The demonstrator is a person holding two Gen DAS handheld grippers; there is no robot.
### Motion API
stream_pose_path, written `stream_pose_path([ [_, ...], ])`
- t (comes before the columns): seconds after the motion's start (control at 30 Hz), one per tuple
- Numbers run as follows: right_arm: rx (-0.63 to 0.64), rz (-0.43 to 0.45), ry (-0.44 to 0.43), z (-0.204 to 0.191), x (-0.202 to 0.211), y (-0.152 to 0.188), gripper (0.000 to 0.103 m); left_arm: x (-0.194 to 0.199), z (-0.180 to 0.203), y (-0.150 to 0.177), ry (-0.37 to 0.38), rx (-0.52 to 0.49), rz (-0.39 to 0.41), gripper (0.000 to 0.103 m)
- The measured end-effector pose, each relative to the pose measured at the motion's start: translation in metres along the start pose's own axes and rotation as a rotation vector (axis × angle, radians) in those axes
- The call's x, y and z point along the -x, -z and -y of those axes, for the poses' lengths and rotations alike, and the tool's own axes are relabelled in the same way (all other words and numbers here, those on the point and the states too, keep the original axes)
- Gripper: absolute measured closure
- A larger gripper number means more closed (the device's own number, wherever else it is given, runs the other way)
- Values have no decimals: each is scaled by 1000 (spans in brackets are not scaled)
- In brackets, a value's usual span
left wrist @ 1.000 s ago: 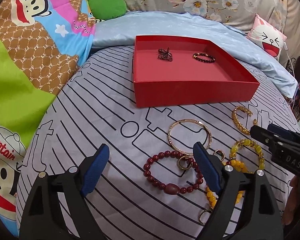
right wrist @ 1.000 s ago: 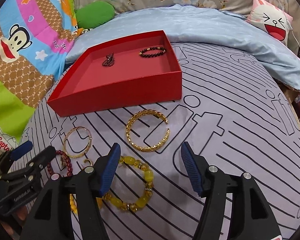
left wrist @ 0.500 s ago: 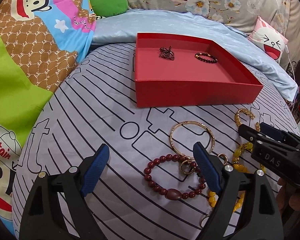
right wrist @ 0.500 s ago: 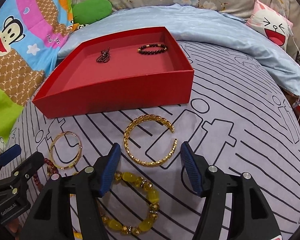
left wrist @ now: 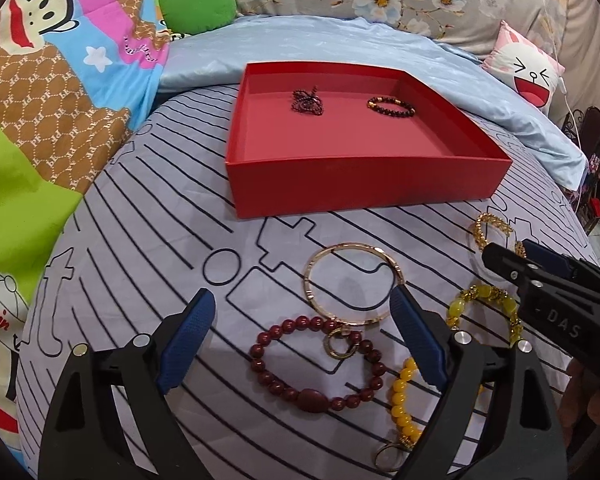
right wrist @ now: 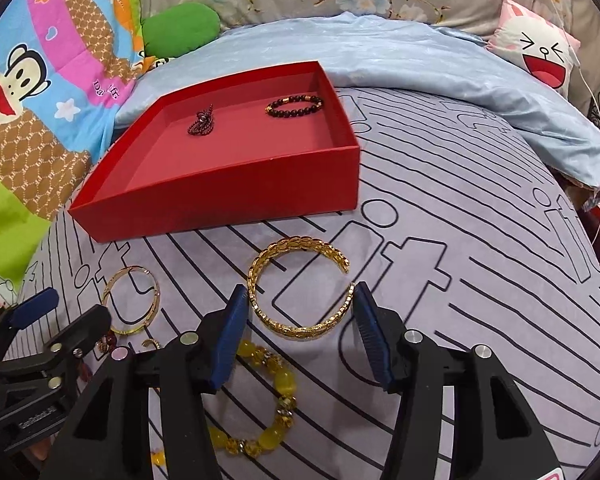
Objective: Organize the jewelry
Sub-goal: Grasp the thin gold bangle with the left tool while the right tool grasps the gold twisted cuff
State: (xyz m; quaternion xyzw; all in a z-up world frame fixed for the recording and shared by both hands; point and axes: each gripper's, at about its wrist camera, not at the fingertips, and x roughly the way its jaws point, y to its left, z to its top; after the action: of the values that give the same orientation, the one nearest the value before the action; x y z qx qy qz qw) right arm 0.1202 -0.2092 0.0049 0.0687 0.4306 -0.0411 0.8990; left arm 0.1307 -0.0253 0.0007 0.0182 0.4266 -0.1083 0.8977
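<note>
Nearest, the right gripper (right wrist: pixel 298 300) stands wide, its blue pads (right wrist: pixel 230 330) flanking the gold cuff bracelet (right wrist: pixel 300 290) on the lined grey bedspread (right wrist: pixel 480 280), close to both sides of it. Just behind that gripper lies a yellow bead bracelet (right wrist: pixel 276 396). The left gripper (left wrist: pixel 300 312) is also spread wide, above a dark red bead bracelet (left wrist: pixel 316 364) that touches a thin gold bangle (left wrist: pixel 354 284). Beyond these sits the red tray (right wrist: pixel 228 196), holding a dark bead bracelet (right wrist: pixel 295 105) and a small tangled dark chain (right wrist: pixel 202 122), well apart from each other. Farthest, a light blue quilt (right wrist: pixel 420 60) and a bunny cushion (right wrist: pixel 540 56) lie behind the tray.
</note>
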Motion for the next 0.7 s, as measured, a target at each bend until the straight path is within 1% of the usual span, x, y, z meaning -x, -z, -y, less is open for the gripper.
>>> stream_pose_path([
  [0.27, -21, 9, -10, 8, 9, 0, 51, -17, 21, -2, 7, -43, -16, 18],
  [0.47, -25, 7, -16, 11, 9, 1, 51, -25, 22, -4, -14, -45, -32, 19],
  [0.57, -27, 7, -20, 10, 9, 2, 51, -25, 25, -3, -16, -63, -27, 26],
  [0.63, -26, 7, -21, 10, 9, 2, 51, -24, 27, -3, -9, -77, -21, 34],
  [0.67, -27, 8, -20, 10, 9, 2, 51, -23, 28, -3, -3, -85, -18, 37],
  [0.7, -29, 9, -21, 10, 10, 2, 51, -22, 29, -3, 2, -92, -15, 43],
])
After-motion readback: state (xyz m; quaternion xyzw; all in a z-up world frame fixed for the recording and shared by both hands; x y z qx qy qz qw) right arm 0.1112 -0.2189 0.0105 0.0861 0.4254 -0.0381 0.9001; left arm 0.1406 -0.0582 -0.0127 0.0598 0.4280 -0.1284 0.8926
